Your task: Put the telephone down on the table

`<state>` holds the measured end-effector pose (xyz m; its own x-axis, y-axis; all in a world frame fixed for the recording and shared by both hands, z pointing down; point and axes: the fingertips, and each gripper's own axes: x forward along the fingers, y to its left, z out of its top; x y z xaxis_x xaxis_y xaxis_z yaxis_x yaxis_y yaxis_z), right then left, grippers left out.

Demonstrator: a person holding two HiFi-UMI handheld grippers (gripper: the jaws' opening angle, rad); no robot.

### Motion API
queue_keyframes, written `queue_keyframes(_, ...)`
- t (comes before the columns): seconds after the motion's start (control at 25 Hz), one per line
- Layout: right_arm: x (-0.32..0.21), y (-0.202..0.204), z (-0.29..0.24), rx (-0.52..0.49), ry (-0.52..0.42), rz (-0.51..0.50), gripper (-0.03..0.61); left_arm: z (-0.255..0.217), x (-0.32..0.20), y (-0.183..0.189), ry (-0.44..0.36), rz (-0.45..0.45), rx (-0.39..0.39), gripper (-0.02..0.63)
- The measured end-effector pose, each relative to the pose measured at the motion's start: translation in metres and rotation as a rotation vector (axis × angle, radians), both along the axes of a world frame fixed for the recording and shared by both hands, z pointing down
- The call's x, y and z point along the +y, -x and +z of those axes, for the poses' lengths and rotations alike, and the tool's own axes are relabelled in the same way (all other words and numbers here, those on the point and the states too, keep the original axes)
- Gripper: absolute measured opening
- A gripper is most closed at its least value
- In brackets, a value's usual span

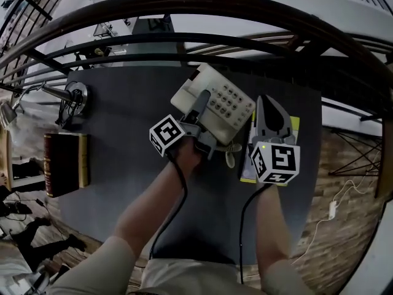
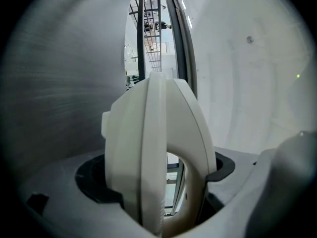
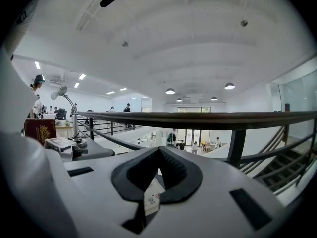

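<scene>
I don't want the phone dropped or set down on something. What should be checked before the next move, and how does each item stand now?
1. Left gripper holds the telephone firmly: ok, jaws closed on its cream body.
2. Bare table free for the landing: ok, open to the telephone's left.
3. Right gripper out of the way: ok, shut and empty over the yellow-green pad.
4. Cord free of snags: cannot tell.
5. Telephone's base level with the table: cannot tell.
6. Book and lamp clear: ok, far left.
</scene>
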<state>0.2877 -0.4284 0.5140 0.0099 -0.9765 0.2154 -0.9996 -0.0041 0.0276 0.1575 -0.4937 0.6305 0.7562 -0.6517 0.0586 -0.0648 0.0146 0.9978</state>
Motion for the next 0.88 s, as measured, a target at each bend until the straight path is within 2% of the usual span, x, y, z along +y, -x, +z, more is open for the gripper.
queue_keyframes(0.2, 0.004, 0.003, 0.027, -0.025, 0.037, 0.001, 0.002, 0.031, -0.006, -0.002, 0.067, -0.004, -0.087, 0.466)
queue_keyframes(0.48, 0.010, 0.005, 0.049, -0.049, 0.085, 0.011, 0.002, 0.041, -0.008, -0.001, 0.024, 0.004, -0.157, 0.466)
queue_keyframes(0.64, 0.012, 0.012, 0.058, -0.064, 0.105, 0.017, 0.002, 0.044, -0.007, -0.001, 0.003, 0.024, -0.241, 0.468)
queue_keyframes(0.88, 0.022, 0.016, 0.061, -0.078, 0.119, 0.021, 0.002, 0.051, 0.000, -0.001, 0.088, 0.025, -0.317, 0.467)
